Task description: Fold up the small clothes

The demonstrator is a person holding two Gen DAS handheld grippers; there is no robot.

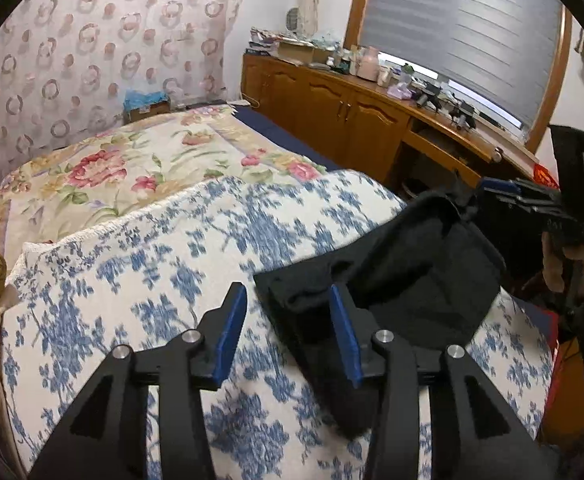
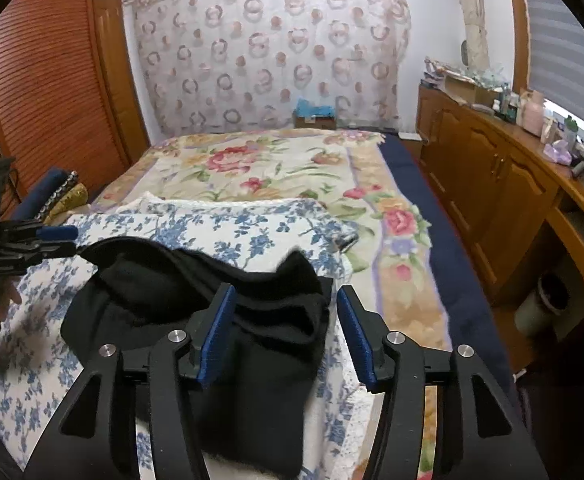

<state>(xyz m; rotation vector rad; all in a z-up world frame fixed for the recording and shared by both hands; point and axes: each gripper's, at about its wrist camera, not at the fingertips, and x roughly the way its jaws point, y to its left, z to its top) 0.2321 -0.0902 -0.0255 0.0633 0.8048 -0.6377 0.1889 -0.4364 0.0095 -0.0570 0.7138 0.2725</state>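
A small black garment lies bunched and partly doubled over on a blue-and-white floral cloth spread on the bed. My left gripper is open, and the garment's near-left corner lies between its blue pads, by the right one, unpressed. The right gripper shows at the far right, its tips at the garment's raised corner, with a hand below it. In the right wrist view the black garment lies between the pads of my open right gripper. At the left edge there, the left gripper tips meet the garment's corner.
Beyond the cloth the bed carries a pink-flowered blanket. A wooden cabinet with a cluttered top runs along the right. A louvred wardrobe stands on the left, and a bin sits on the floor. A box sits at the bed's head.
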